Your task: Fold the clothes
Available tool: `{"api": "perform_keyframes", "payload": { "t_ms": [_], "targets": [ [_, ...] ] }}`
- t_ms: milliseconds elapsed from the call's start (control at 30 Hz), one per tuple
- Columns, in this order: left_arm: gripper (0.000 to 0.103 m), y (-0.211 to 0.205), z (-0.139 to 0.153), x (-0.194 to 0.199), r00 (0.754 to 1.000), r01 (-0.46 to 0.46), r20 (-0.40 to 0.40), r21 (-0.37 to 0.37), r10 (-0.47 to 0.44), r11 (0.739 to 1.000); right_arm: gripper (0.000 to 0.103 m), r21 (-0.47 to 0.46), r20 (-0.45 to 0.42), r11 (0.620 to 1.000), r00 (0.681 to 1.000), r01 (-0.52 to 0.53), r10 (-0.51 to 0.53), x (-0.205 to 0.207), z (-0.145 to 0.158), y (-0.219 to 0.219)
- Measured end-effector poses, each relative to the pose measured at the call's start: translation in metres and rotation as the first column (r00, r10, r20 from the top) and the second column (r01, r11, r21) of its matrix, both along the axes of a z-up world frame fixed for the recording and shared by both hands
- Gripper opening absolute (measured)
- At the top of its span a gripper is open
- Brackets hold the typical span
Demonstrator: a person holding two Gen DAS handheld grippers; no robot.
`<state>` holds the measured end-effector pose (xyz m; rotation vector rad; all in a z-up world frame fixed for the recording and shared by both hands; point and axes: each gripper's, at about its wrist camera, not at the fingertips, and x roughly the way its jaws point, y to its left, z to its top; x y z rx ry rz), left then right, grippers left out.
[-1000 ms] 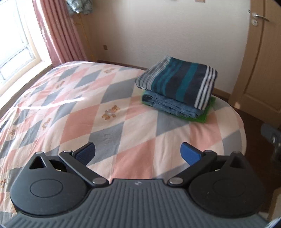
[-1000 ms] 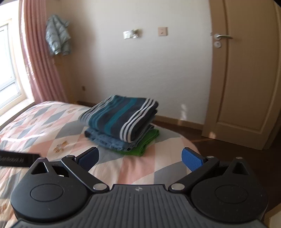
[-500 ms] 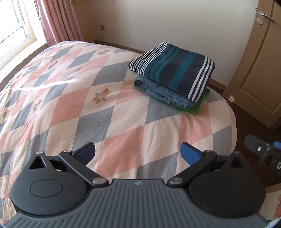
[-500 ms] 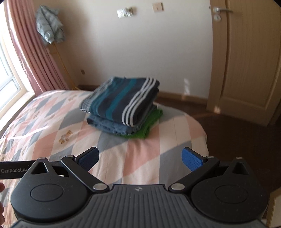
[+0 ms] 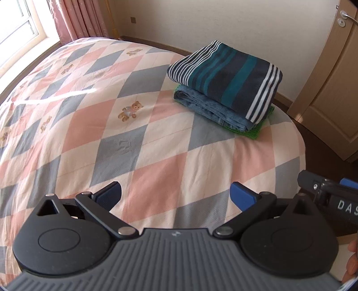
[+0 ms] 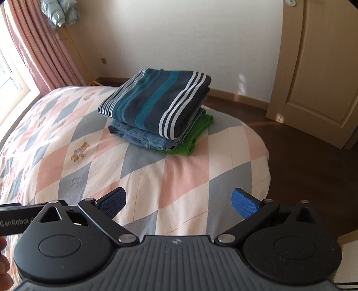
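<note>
Both tongs hang low over the near end of the bed (image 5: 156, 138), each spread wide with nothing between the blue pads. The left tongs (image 5: 175, 193) point across the quilt toward the folded pile; the right tongs (image 6: 179, 201) sit just beside them and face the same pile from a little further right. Each black body has two round pivot housings, thin linkage arms and a ribbed grey shell at the bottom edge.

The left wrist view catches the side of the right tongs at its right edge, with white lettering on a black bar, and a bit of a fingertip (image 5: 351, 264) below it. The right wrist view shows in turn the left tool's black bar at its left edge, lettered "GenRobot", and part of a hand (image 6: 3, 266) beneath. Only the right view shows the pale puffy jacket (image 6: 60, 11) hanging by the curtain (image 6: 40, 49); only the left view shows the door handle (image 5: 346, 15).

The quilt is soft cotton in pink, grey and cream diamonds with small teddy bear prints. Far along the bed, near its right edge, lies the stack of folded clothes (image 6: 156, 107): a navy, teal and white striped garment (image 5: 226, 76) on top, blue denim (image 5: 212, 109) under it, and a bright green knit (image 6: 194, 134) at the bottom. Beyond stand the cream wall, a wooden door (image 6: 317, 67) and the dark floor.
</note>
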<state>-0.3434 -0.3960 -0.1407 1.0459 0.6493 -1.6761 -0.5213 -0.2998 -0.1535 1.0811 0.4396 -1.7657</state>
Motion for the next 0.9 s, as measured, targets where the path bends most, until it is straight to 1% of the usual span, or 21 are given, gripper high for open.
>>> {"api": "perform_keyframes", "payload": {
  "t_ms": [133,300,900],
  "targets": [
    [0.102,-0.009,-0.001,-0.004,1.000,0.005,0.021,-0.005,-0.005,1.000,0.103,0.018,0.012,1.000,1.000,-0.011,0.010,-0.003,-0.003,-0.015],
    [0.102,-0.021,-0.003,-0.012,1.000,0.002,0.013,0.013,-0.002,1.000,0.103,0.028,0.018,0.999,1.000,-0.022,0.021,-0.011,-0.005,-0.031],
    [0.102,-0.062,-0.015,-0.052,1.000,-0.007,0.012,0.042,0.006,0.999,0.103,0.071,0.028,0.996,0.998,-0.057,0.055,-0.054,-0.020,-0.079]
  ]
}}
